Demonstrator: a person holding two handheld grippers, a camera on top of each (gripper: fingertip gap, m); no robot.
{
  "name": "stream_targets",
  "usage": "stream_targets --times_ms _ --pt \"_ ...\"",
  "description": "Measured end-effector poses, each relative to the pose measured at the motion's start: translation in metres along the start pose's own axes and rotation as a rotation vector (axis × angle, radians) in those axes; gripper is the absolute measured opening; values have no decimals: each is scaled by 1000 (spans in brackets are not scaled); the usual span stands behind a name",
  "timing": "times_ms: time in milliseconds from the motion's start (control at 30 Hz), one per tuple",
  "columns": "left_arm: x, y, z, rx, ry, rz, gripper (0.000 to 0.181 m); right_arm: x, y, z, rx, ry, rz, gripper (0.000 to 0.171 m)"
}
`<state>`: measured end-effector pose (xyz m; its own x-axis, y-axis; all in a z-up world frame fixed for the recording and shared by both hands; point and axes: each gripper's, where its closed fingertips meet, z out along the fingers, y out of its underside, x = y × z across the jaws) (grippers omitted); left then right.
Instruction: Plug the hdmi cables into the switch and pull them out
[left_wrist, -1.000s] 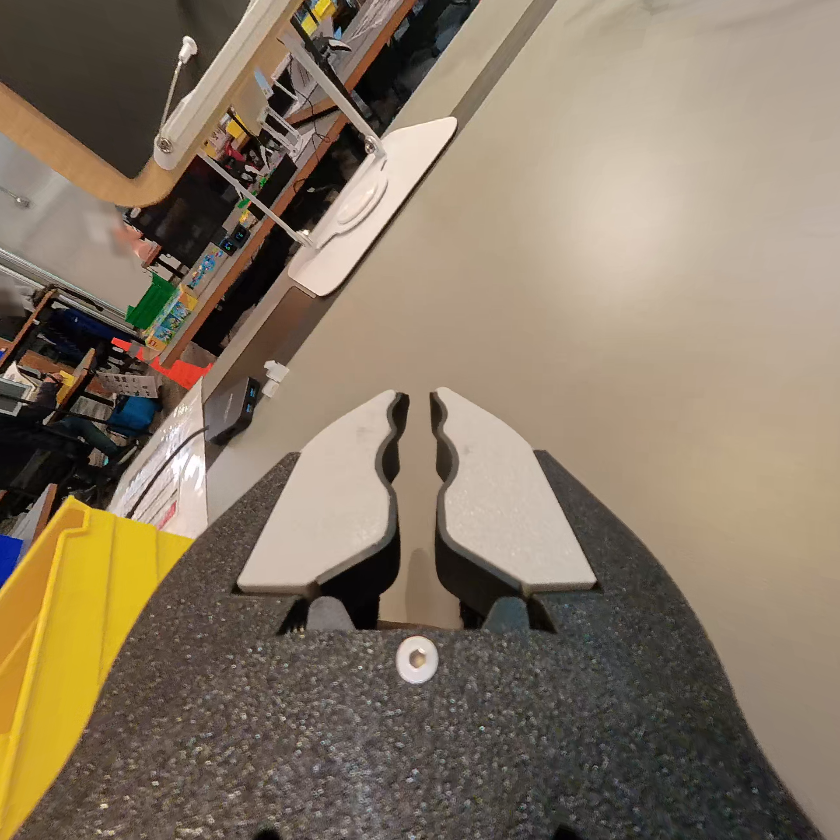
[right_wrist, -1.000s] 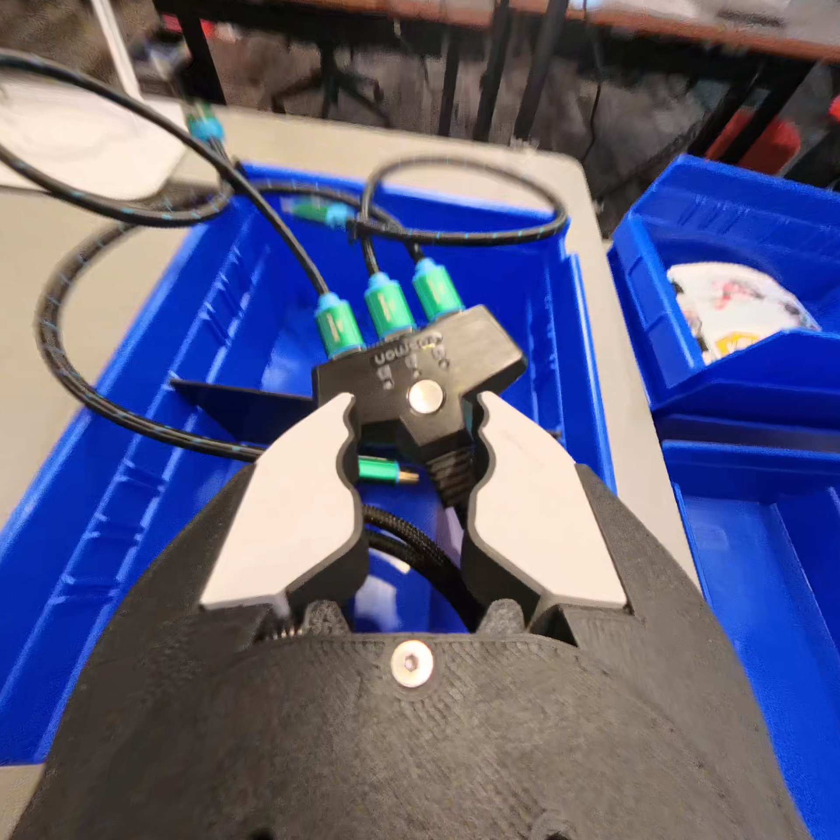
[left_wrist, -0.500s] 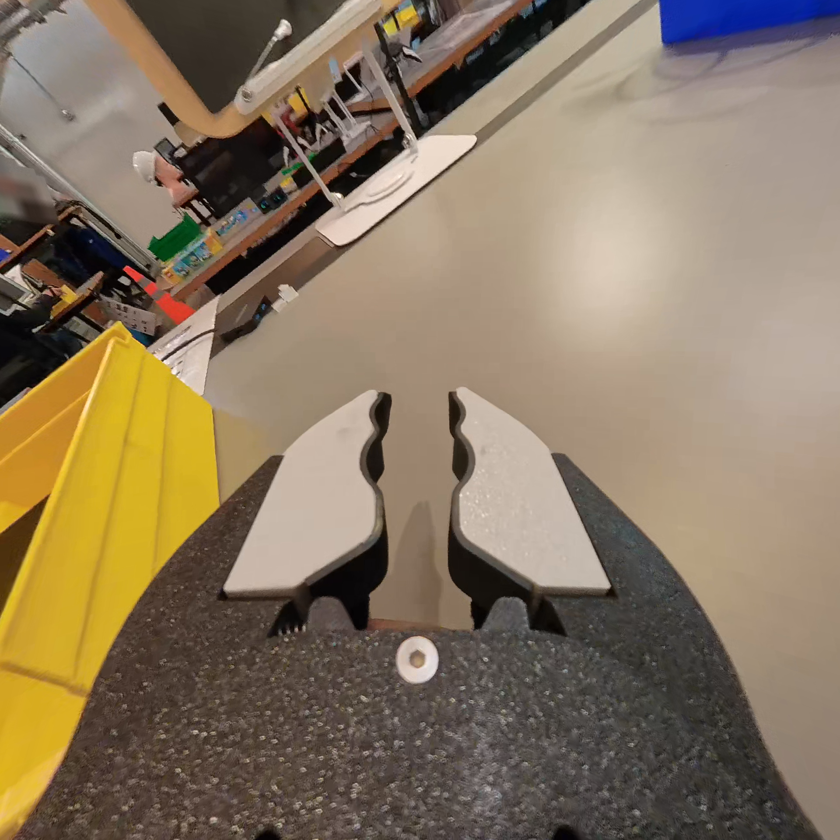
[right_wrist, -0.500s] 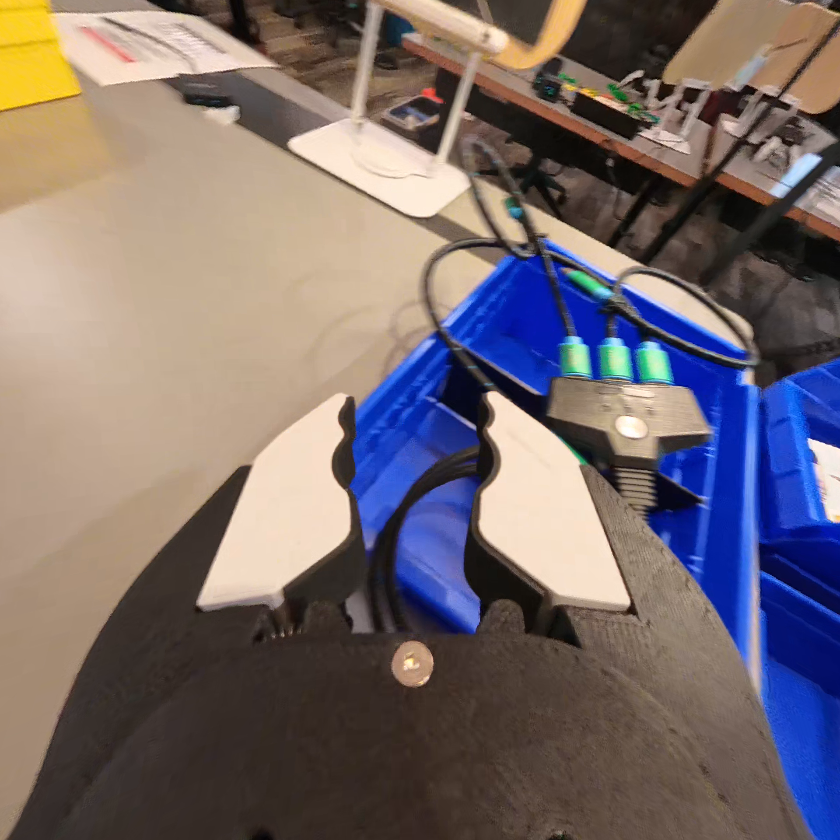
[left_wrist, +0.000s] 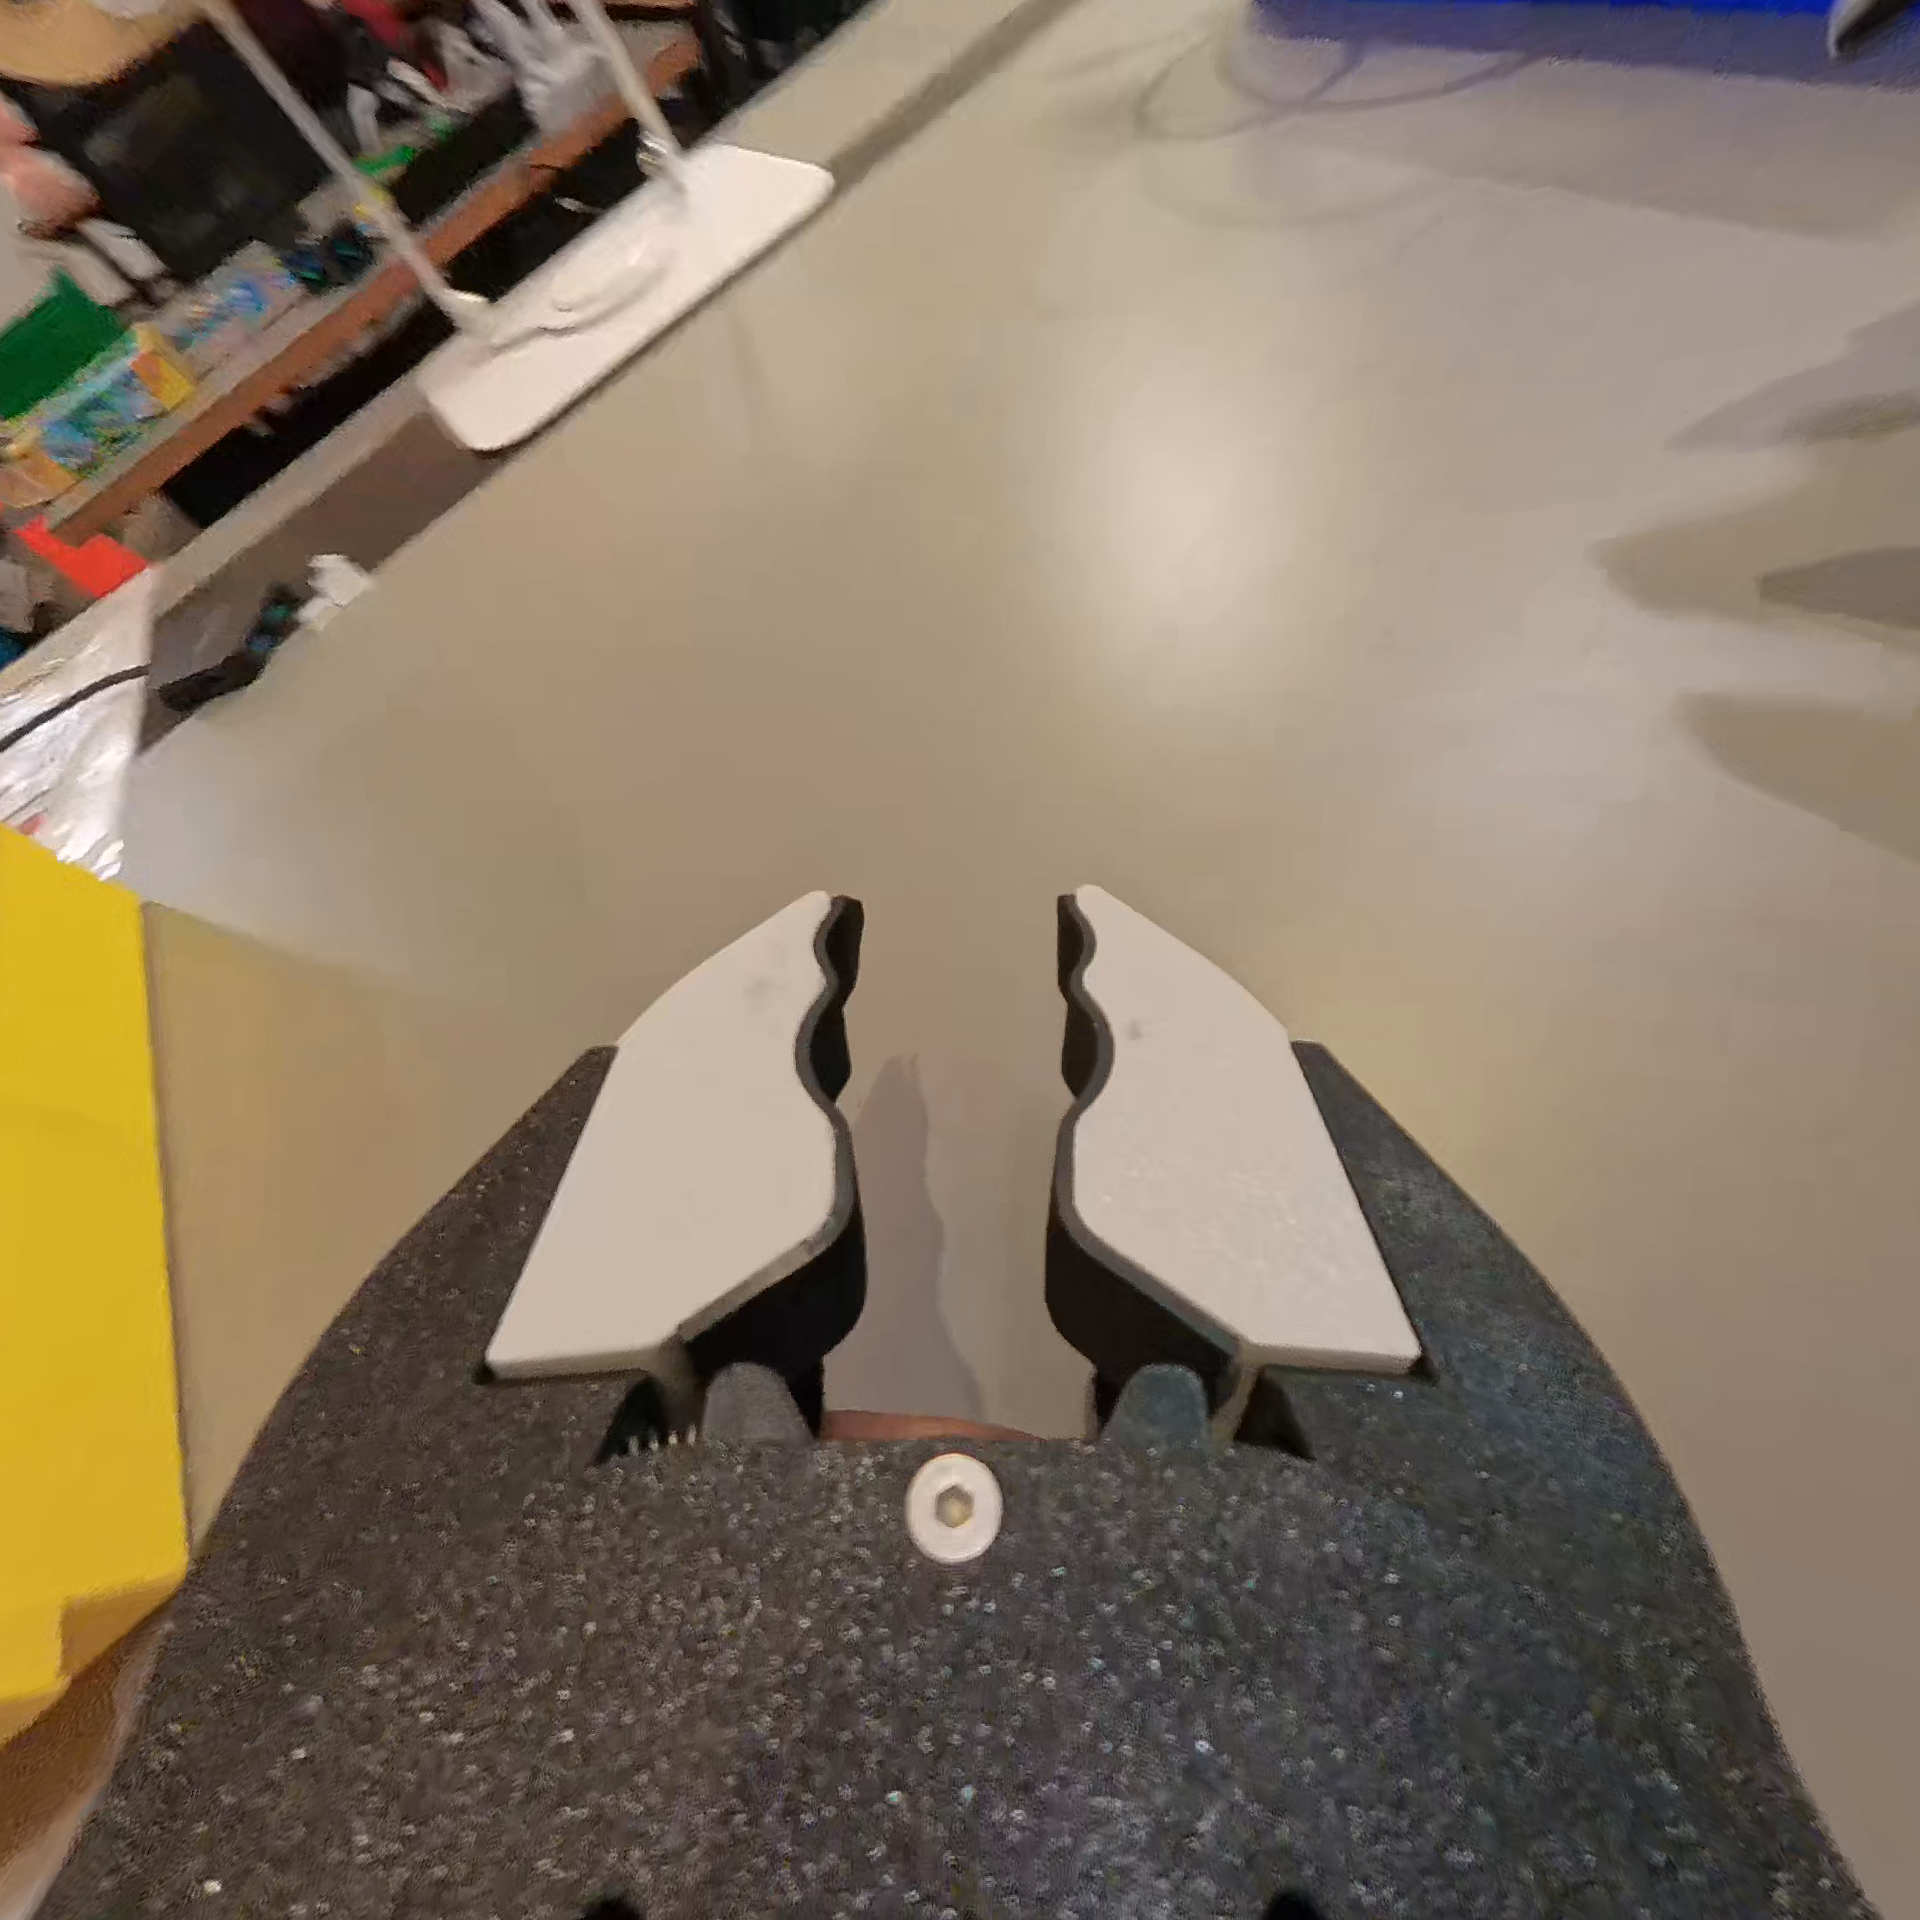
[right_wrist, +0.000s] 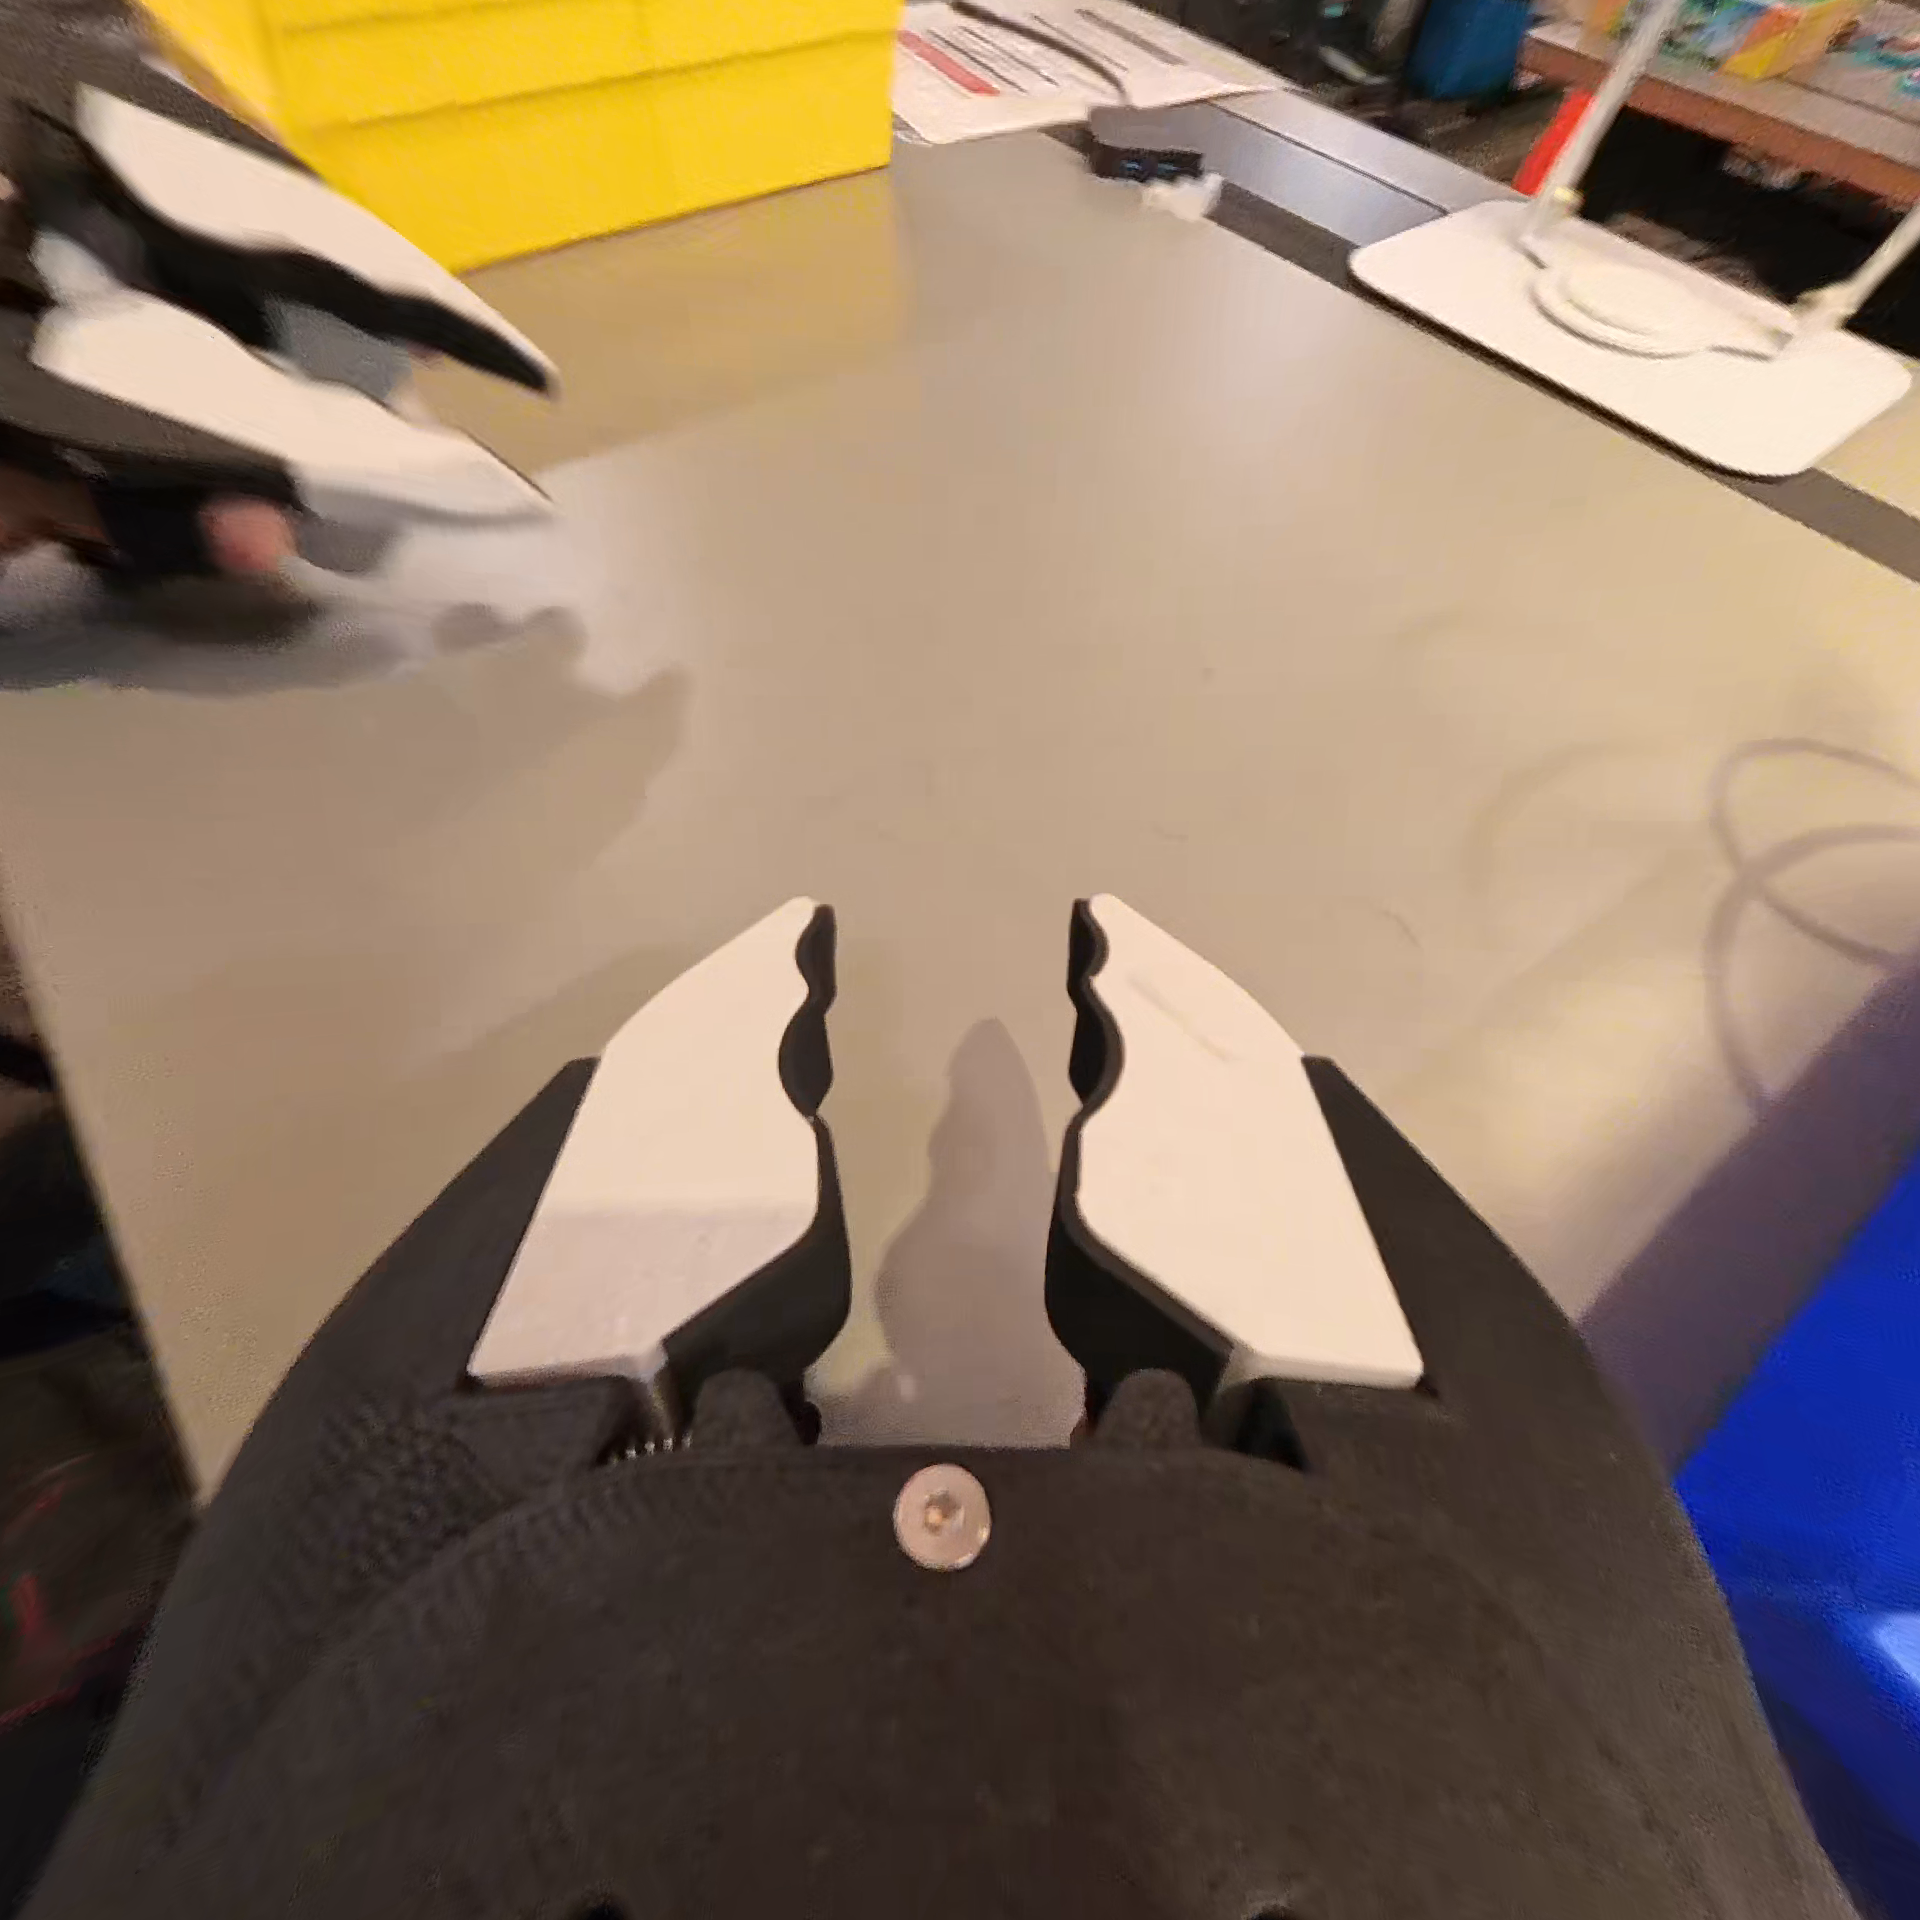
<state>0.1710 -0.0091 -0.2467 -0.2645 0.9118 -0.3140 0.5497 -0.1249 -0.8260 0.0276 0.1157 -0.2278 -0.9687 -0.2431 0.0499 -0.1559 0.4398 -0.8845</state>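
The switch and the HDMI cables are not in either view. My right gripper (right_wrist: 951, 920) is open and empty over the bare grey table (right_wrist: 1039, 623). My left gripper (left_wrist: 956, 914) is open and empty, also low over the table (left_wrist: 1143, 520). It shows blurred at the upper left of the right wrist view (right_wrist: 540, 442), with its jaws apart and a hand behind it. Faint loop-shaped shadows (right_wrist: 1766, 831) lie on the table beside the blue bin.
A blue bin (right_wrist: 1818, 1403) is at my lower right; its edge (left_wrist: 1558, 10) shows far off in the left view. A yellow bin (right_wrist: 582, 135) (left_wrist: 73, 1247) stands at the left. A white lamp base (right_wrist: 1642, 353) (left_wrist: 623, 301), a small dark hub (right_wrist: 1143, 156) (left_wrist: 208, 649) and papers (right_wrist: 1039, 62) are at the far edge.
My right gripper let go of the switch in the blue bin and swung left over the table, so switch and cables left the view. My left gripper opened wider and turned right.
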Motion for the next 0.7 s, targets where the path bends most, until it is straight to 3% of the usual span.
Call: stream_targets --times_ms 33,133,233,300,400,500,567,633,667,700 --pt "-10 -2 -6 31 -53 -35 39 5 5 2 -4 48 -7 45" --pt "-61 1 -40 131 -302 -149 43 37 9 -18 46 282 -24 50" --pt "-126 16 -94 162 -610 -183 52 84 -1 -74 162 562 0 50" --pt "-156 25 -115 157 -705 -206 55 114 -1 -105 173 683 40 51" --pt "-185 46 -104 67 -673 -286 62 144 16 -111 31 710 95 62" --pt "-205 72 -81 -62 -645 -324 59 156 28 -99 -72 673 113 62" --pt "-211 81 -69 -88 -628 -326 38 155 28 -90 -91 641 104 52" --pt "-206 82 -60 -69 -571 -296 9 152 27 -84 -108 617 69 32" --pt "-204 82 -59 -59 -564 -297 5 150 27 -81 -119 601 49 18" --pt "-202 81 -60 -51 -554 -287 5 150 26 -78 -127 603 22 18"
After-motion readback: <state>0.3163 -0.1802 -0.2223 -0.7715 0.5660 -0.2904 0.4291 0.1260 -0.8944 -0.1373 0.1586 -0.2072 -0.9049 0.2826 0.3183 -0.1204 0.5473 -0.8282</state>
